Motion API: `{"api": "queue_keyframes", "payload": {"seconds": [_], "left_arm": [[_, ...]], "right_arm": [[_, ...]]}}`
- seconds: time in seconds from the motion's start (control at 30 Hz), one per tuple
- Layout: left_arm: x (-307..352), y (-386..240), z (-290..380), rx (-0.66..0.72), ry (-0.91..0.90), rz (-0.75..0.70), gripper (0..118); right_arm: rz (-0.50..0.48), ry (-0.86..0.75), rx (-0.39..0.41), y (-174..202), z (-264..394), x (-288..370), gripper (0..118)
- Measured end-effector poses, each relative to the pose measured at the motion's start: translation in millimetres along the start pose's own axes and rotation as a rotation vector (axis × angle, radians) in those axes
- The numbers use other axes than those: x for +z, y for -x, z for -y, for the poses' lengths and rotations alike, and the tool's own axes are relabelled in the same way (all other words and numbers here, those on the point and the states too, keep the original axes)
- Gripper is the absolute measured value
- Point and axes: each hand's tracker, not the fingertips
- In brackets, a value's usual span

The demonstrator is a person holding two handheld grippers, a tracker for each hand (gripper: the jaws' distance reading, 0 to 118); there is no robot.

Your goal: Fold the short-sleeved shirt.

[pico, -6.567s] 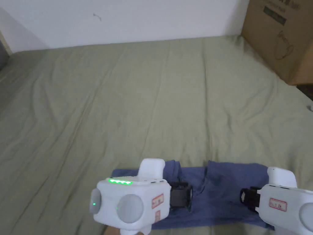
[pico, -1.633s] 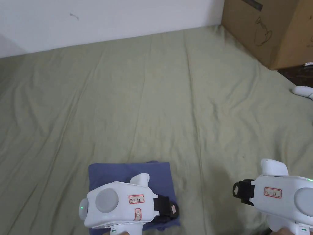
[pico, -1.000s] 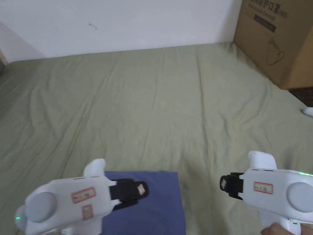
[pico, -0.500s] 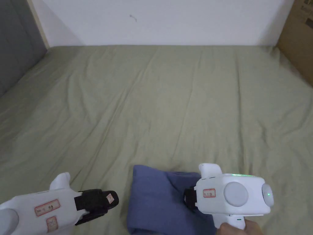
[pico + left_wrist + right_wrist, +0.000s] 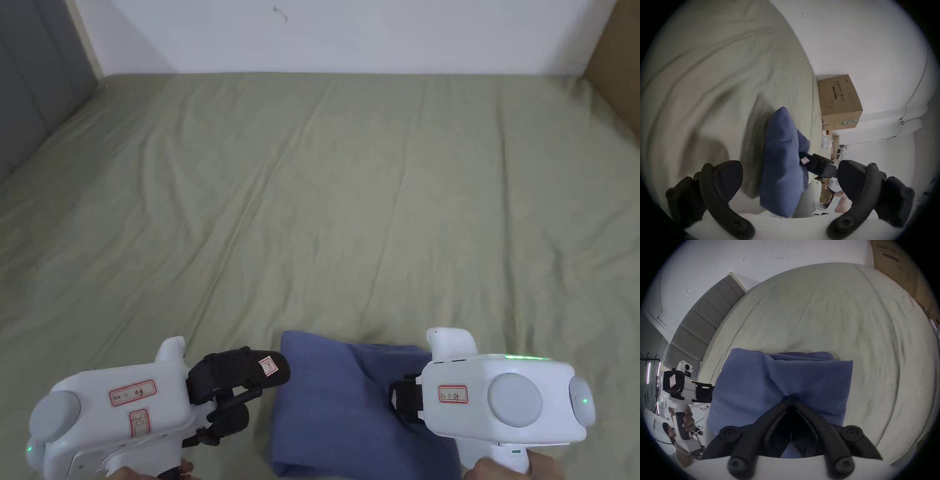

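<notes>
The blue short-sleeved shirt [image 5: 337, 406] lies as a small folded bundle on the near edge of the bed. My right gripper [image 5: 399, 401] is shut on its right side. In the right gripper view the jaws meet on the blue cloth [image 5: 786, 378] at the gripper's tip [image 5: 790, 400]. My left gripper [image 5: 259, 394] stands open just left of the shirt, apart from it. In the left gripper view its jaws are spread wide around the gap [image 5: 789, 177], and the shirt [image 5: 782, 162] hangs ahead, raised off the sheet, pinched by the right gripper [image 5: 817, 164].
An olive-green sheet [image 5: 312, 187] covers the wide bed up to a white wall. A cardboard box [image 5: 839, 104] stands at the bed's far right corner. A grey padded headboard [image 5: 31, 94] rises on the left. A hand holds the left gripper [image 5: 680, 386].
Over several seconds the wide shirt became a small bundle. In the last half second the left gripper opened and came closer to the shirt's left edge. The right stays shut on the cloth.
</notes>
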Motion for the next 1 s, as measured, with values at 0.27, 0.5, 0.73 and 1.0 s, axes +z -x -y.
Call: {"api": "queue_keyframes", "payload": {"seconds": [0.27,0.5,0.73,1.0], "left_arm": [[-51,21,-9,0.1,0.14,0.081,99],[-57,31,-11,0.179,0.174,0.049,25],[-23,16,-32,-0.001,0.181,-0.069,25],[92,23,-103,-0.143,0.069,-0.319,25]], "right_arm": [[-0.014,-0.006,-0.025,-2,2,1,0],[-0.008,-0.002,-0.025,-1,0,7,0],[-0.003,-0.036,-0.01,10,-2,24,0],[0.02,-0.038,0.0,14,-4,23,0]]}}
